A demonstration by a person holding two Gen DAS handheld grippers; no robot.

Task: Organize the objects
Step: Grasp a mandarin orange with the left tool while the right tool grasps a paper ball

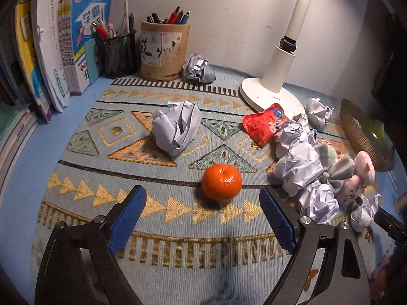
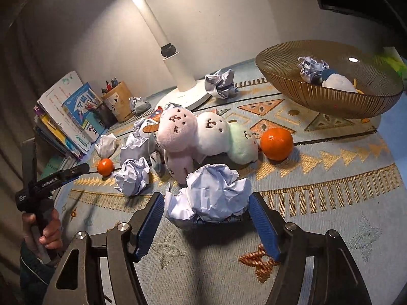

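— While the left gripper (image 1: 201, 198) hangs over the woven mat (image 1: 178, 228), how do its jaws stand?

— They stand wide apart and hold nothing. A mandarin (image 1: 221, 181) lies on the mat at 12 o'clock from it, just beyond the blue pads (image 1: 127, 218) and not between them.

— How does this mandarin look?

— It is round and bright orange, with a dimpled skin and a small dark stem mark on top. At 11 o'clock from it sits a large crumpled sheet (image 1: 176, 127), pale and loosely folded. At 3 o'clock more crumpled paper lies in a heap.

— And the right gripper (image 2: 206, 195)?

— Its jaws are partly open, and a paper wad (image 2: 211, 193) rests on the mat between them. The wad is white with a bluish shade, and it has many sharp creases. The pads stand just beside it. A thin gap shows at the left pad, so they do not press it.

— What lies beyond the wad?

— The plush toys (image 2: 203, 132), pink, white and green, are at 12 o'clock. A second mandarin (image 2: 276, 143) is at 1 o'clock. A ribbed amber bowl (image 2: 330, 101) is at 2 o'clock, with crumpled paper inside. At 9 o'clock a hand (image 2: 43, 231) holds the handle of the left gripper.
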